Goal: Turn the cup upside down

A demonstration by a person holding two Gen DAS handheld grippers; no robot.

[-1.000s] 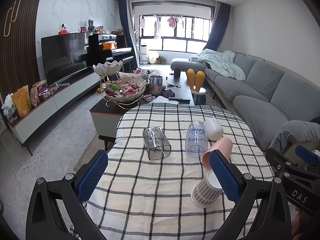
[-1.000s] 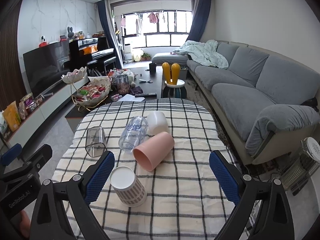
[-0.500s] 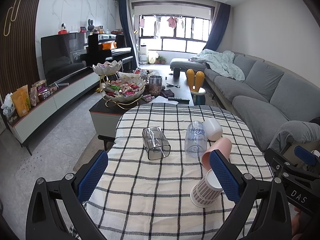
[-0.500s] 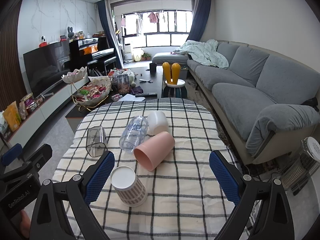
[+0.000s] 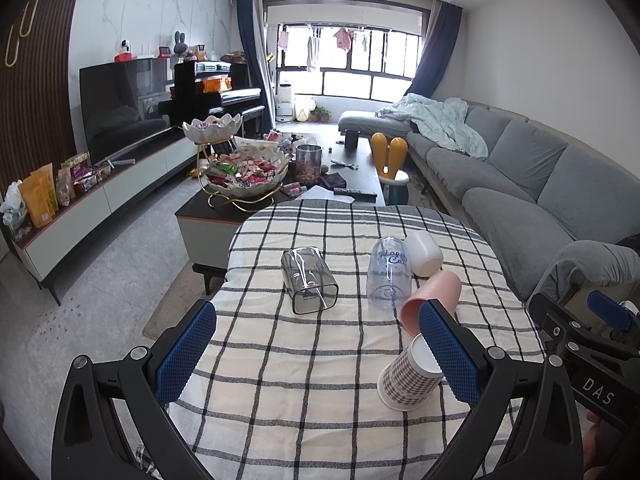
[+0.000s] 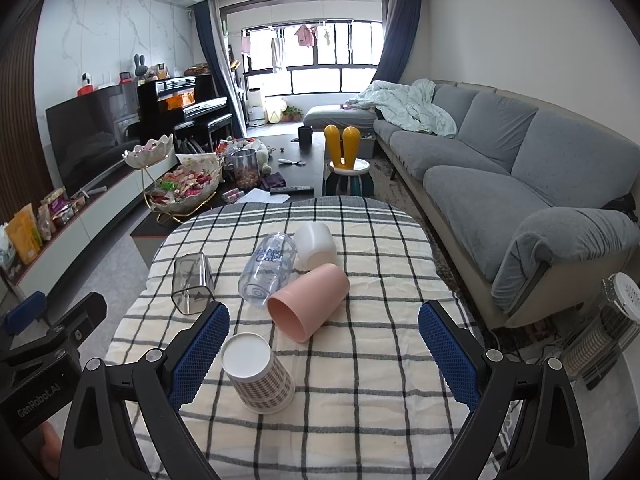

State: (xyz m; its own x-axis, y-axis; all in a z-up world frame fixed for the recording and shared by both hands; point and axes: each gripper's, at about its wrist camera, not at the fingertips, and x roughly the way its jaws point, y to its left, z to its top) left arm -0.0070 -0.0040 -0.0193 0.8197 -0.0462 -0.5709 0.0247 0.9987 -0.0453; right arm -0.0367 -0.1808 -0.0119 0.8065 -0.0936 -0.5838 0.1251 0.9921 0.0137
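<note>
Several cups rest on a checked tablecloth. A plaid paper cup stands upside down near the front; it also shows in the left wrist view. A pink cup, a clear printed cup, a white cup and a clear square cup lie on their sides. The square cup lies ahead of my left gripper. Both my left gripper and my right gripper are open and empty, held above the table's near side.
A coffee table with a snack bowl stand stands behind the table. A grey sofa runs along the right. A TV cabinet lines the left wall. A small heater stands on the floor at right.
Both views have shifted very slightly. The cups have not moved and both grippers stay open.
</note>
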